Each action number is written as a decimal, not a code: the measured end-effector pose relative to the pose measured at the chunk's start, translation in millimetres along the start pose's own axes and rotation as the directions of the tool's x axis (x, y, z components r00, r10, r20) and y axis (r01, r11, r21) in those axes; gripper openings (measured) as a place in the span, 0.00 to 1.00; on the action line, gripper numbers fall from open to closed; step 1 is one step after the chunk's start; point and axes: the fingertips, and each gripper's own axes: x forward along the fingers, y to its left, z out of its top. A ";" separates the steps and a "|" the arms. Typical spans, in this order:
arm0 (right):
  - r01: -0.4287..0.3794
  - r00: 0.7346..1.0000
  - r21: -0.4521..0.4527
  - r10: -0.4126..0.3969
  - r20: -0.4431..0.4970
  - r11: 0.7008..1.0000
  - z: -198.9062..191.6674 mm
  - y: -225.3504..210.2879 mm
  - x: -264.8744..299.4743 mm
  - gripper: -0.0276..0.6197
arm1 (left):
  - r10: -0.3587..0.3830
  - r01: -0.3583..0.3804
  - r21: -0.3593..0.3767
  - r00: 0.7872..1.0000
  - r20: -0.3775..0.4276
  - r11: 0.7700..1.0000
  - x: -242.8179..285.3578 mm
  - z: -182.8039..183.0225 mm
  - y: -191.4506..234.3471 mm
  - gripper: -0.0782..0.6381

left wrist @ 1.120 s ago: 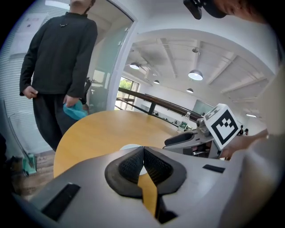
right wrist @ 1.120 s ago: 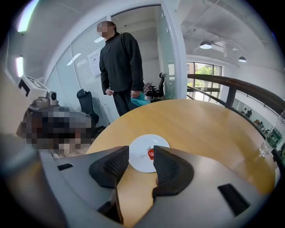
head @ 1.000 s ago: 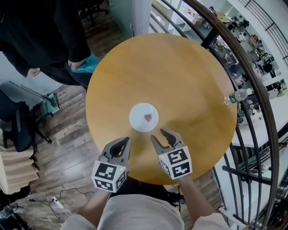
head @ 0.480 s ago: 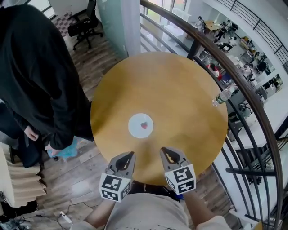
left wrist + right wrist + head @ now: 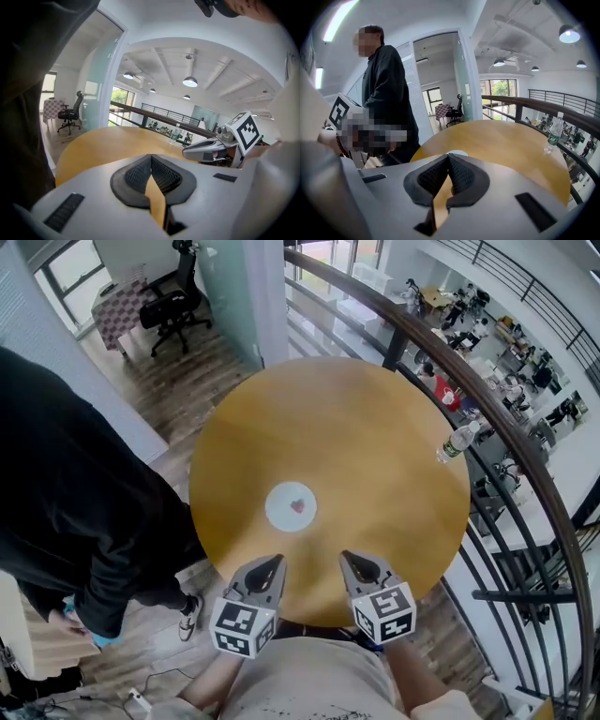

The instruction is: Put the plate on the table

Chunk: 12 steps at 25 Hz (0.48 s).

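Plate [image 5: 292,506] is sitting mid-way across the table [image 5: 375,427]; placed, by my read. I'm holding left gripper [image 5: 270,565] and right gripper [image 5: 351,561] over the table's near edge, both pressed together, pinching nothing. Plate's lying ahead, left slightly nearer; round, no long axis. One plate, one bottle [image 5: 457,442].

The table [image 5: 375,446] is coloured honey yellow. The plate [image 5: 291,506] is white and marked with a small red spot at its middle. The left gripper [image 5: 269,566] and right gripper [image 5: 352,561] are grey and black, their cubes patterned in black-and-white squares. The floor [image 5: 187,381] is laid in streaked brown planks. The clear bottle [image 5: 457,441] is labelled green.
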 end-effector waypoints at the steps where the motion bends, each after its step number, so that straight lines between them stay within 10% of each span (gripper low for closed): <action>1: -0.001 1.000 0.000 0.001 0.005 1.000 -0.2 -1.3 -0.4 0.08 | -0.001 0.001 0.003 1.000 0.001 1.000 1.1 -0.8 -1.6 0.14; 12: -0.019 1.000 0.023 0.018 0.019 1.000 0.6 -9.7 -1.5 0.08 | 0.017 -0.016 -0.003 1.000 0.019 1.000 6.2 5.9 -1.2 0.14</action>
